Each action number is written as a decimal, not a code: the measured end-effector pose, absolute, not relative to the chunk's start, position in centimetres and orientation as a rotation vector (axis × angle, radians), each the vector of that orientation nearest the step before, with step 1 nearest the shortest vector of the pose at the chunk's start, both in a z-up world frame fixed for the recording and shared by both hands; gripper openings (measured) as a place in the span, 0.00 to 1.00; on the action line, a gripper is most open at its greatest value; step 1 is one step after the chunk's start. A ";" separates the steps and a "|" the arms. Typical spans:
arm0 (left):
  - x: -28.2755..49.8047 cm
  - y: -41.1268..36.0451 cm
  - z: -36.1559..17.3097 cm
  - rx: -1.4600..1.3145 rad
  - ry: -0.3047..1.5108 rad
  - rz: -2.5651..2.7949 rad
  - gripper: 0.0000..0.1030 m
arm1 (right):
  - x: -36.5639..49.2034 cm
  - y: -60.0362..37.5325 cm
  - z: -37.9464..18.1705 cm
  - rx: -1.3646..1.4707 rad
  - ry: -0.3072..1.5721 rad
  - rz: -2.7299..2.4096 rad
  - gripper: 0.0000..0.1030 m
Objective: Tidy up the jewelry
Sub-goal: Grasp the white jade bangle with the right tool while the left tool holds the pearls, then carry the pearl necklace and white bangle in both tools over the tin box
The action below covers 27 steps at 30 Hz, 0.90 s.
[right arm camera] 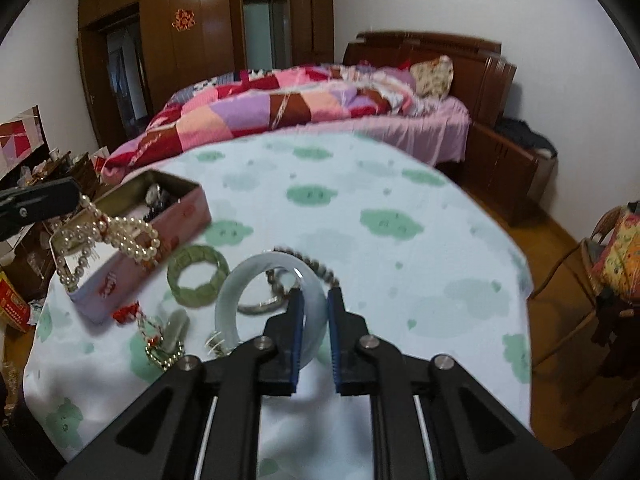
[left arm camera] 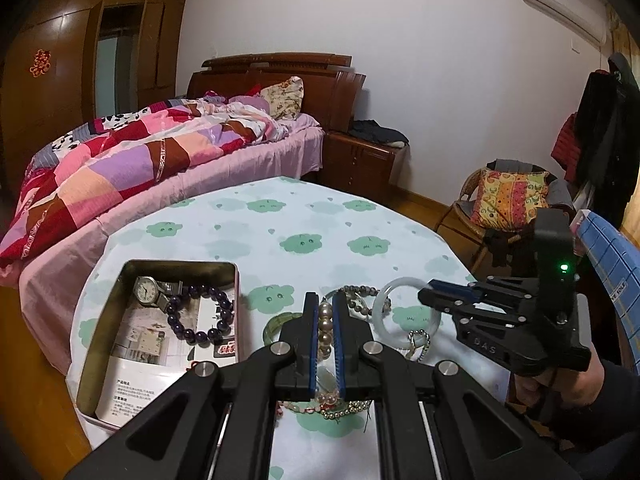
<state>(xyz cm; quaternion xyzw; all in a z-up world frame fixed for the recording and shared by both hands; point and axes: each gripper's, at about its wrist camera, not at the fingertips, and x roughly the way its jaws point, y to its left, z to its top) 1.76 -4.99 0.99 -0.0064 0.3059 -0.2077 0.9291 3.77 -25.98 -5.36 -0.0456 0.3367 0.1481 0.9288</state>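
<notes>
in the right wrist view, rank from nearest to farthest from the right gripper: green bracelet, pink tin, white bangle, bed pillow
1. white bangle: clamped between the fingers of the right gripper.
2. green bracelet: flat on the cloth, just left of the bangle.
3. pink tin: further left, at the table's edge.
4. bed pillow: far back on the bed, against the headboard.

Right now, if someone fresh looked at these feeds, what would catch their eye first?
Probably the two grips: the left gripper is shut on a pearl strand that hangs beside the open tin, and the right gripper is shut on the rim of a pale bangle. Next, the loose jewelry on the cloud-print cloth, with a green bracelet between tin and bangle.
</notes>
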 end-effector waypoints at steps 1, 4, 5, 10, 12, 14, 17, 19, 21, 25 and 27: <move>1.8 -5.0 1.1 -0.014 0.623 -0.424 0.05 | 3.7 -25.9 -5.1 -0.099 0.676 0.298 0.13; 1.8 -4.9 1.3 -0.013 0.616 -0.425 0.05 | 3.6 -25.5 -4.3 -0.126 0.631 0.277 0.13; 1.8 -4.8 1.3 -0.013 0.613 -0.425 0.05 | 3.7 -25.4 -4.2 -0.127 0.626 0.277 0.13; 1.6 -4.0 1.9 -0.021 0.595 -0.416 0.05 | 4.0 -25.2 -3.7 -0.121 0.623 0.292 0.13; 1.5 -3.4 2.2 -0.026 0.586 -0.403 0.05 | 4.1 -24.9 -3.5 -0.115 0.619 0.302 0.13; 1.5 -2.9 2.4 -0.032 0.581 -0.388 0.05 | 4.1 -24.5 -3.2 -0.111 0.614 0.314 0.13; 1.5 -2.0 2.7 -0.043 0.572 -0.366 0.05 | 4.2 -23.8 -2.7 -0.093 0.613 0.348 0.13; 1.6 -1.4 2.7 -0.050 0.569 -0.351 0.05 | 4.6 -23.1 -2.4 -0.077 0.618 0.375 0.13; 1.6 -0.9 2.8 -0.052 0.565 -0.338 0.05 | 4.8 -22.5 -2.1 -0.076 0.615 0.389 0.13; 1.8 0.6 2.7 -0.064 0.561 -0.307 0.05 | 5.1 -20.9 -1.4 -0.086 0.606 0.419 0.13; 1.9 1.3 2.6 -0.071 0.561 -0.291 0.05 | 5.4 -19.9 -1.1 -0.093 0.604 0.440 0.13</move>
